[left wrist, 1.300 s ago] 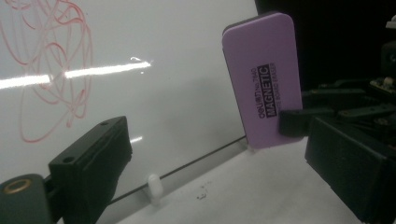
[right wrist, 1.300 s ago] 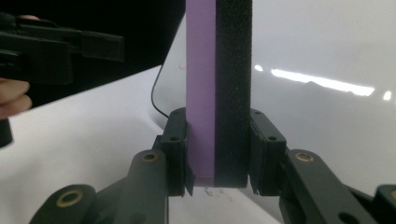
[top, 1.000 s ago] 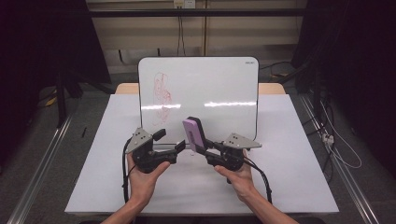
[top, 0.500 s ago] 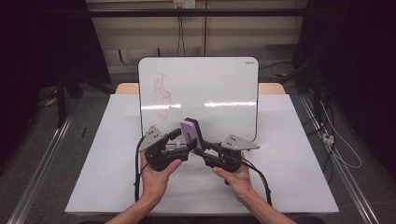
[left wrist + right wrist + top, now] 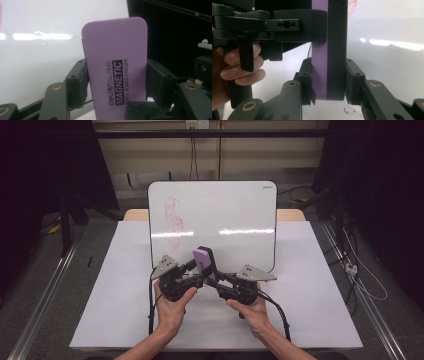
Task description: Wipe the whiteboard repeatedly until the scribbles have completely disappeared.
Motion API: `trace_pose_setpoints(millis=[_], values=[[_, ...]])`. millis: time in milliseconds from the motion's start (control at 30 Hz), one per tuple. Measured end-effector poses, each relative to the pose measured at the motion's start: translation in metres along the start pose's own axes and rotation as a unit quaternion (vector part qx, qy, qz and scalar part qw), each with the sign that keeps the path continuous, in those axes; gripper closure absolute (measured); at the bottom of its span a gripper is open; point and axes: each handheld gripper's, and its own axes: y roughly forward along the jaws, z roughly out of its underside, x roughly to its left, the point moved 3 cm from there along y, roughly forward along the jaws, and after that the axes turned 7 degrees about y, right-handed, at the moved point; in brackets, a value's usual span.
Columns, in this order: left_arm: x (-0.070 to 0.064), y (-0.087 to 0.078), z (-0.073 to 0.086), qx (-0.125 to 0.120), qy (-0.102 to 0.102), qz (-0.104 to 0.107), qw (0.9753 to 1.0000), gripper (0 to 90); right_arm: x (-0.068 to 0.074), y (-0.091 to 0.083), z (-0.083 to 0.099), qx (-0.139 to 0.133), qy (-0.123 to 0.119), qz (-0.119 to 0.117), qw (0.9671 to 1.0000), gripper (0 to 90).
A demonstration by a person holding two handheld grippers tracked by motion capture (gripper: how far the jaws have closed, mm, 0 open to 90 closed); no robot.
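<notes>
A purple magnetic whiteboard eraser [image 5: 204,261] with a black felt side is held upright above the table, in front of the whiteboard [image 5: 225,215]. My left gripper [image 5: 196,270] comes in from the left and is shut on the eraser's narrow edges [image 5: 115,62]. My right gripper [image 5: 213,280] comes in from the right. In the right gripper view it [image 5: 328,85] clamps the eraser's lower end [image 5: 329,50] across the purple face and the felt. A red scribble [image 5: 173,220] marks the board's left part.
The whiteboard stands upright at the back of the table, which is covered by a white sheet [image 5: 115,310]. Cables trail from both grippers toward the table's front edge. Dark floor and metal rails lie to both sides of the table.
My left gripper has moved right to the eraser and shut on it. The eraser, held by the right gripper, has shifted slightly and stands more upright.
</notes>
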Motion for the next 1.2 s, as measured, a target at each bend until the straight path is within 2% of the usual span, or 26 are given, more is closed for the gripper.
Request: trace_pose_setpoints(millis=[233, 367, 400, 433, 467, 500, 533, 667, 733, 767, 867, 933, 967, 1067, 1100, 1133, 1167, 1200], values=[[-0.001, -0.001, -0.002, 0.007, 0.005, 0.007, 0.9999, 40.6, 0.001, -0.001, -0.001, 0.001, -0.01, 0.0, 0.9999, 62.1], [0.002, -0.003, -0.003, 0.006, 0.004, 0.005, 1.0, 40.7, -0.001, -0.003, -0.001, 0.009, -0.007, 0.006, 0.9999, 39.1], [0.006, -0.005, -0.004, 0.01, 0.012, -0.001, 0.9999, 40.7, -0.002, -0.004, -0.001, 0.014, -0.009, 0.015, 0.9997, 34.6], [0.006, -0.005, -0.004, 0.01, 0.012, -0.001, 0.9999, 40.7, -0.004, -0.005, -0.001, 0.02, -0.009, 0.017, 0.9996, 33.3], [0.008, -0.007, -0.004, 0.016, 0.026, -0.013, 0.9995, 40.8, -0.005, -0.006, -0.001, 0.023, -0.007, 0.02, 0.9995, 31.5], [0.008, -0.007, -0.004, 0.016, 0.026, -0.013, 0.9995, 40.7, -0.006, -0.007, -0.001, 0.024, -0.01, 0.023, 0.9994, 29.2], [0.012, -0.008, -0.004, 0.024, 0.042, -0.022, 0.9986, 40.7, -0.007, -0.008, -0.001, 0.026, -0.013, 0.025, 0.9993, 27.8], [0.02, -0.012, -0.006, 0.038, 0.043, -0.033, 0.9978, 40.8, -0.011, -0.018, -0.002, 0.036, -0.021, 0.032, 0.9986, 24.2], [0.026, -0.016, -0.008, 0.05, 0.054, -0.047, 0.9962, 40.8, -0.013, -0.022, -0.002, 0.039, -0.024, 0.038, 0.9982, 23.0], [0.031, -0.019, -0.01, 0.051, 0.054, -0.051, 0.9959, 40.8, -0.017, -0.029, -0.001, 0.043, -0.03, 0.049, 0.9974, 21.2], [0.036, -0.022, -0.012, 0.058, 0.059, -0.057, 0.9949, 40.8, -0.027, -0.044, 0.0, 0.047, -0.036, 0.071, 0.9957, 20.2], [0.041, -0.025, -0.015, 0.071, 0.069, -0.062, 0.9932, 40.8, -0.03, -0.049, 0.0, 0.046, -0.037, 0.08, 0.9951, 18.6], [0.043, -0.026, -0.017, 0.073, 0.075, -0.068, 0.9922, 40.8, -0.035, -0.057, 0.001, 0.048, -0.046, 0.098, 0.993, 15.5], [0.052, -0.031, -0.024, 0.082, 0.092, -0.085, 0.9887, 40.9, -0.041, -0.068, 0.001, 0.052, -0.05, 0.117, 0.9905, 12.6], [0.052, -0.031, -0.024, 0.082, 0.092, -0.085, 0.9887, 40.8, -0.043, -0.071, 0.001, 0.053, -0.051, 0.122, 0.9898, 12.0], [0.055, -0.033, -0.027, 0.093, 0.099, -0.093, 0.9863, 40.8, -0.045, -0.074, 0.001, 0.057, -0.051, 0.129, 0.9887, 11.2], [0.055, -0.033, -0.027, 0.093, 0.099, -0.093, 0.9863, 40.8, -0.047, -0.077, 0.002, 0.063, -0.052, 0.134, 0.9876, 11.1], [0.056, -0.034, -0.028, 0.096, 0.108, -0.102, 0.9843, 40.8, -0.049, -0.081, 0.003, 0.068, -0.056, 0.139, 0.9864, 11.4]])
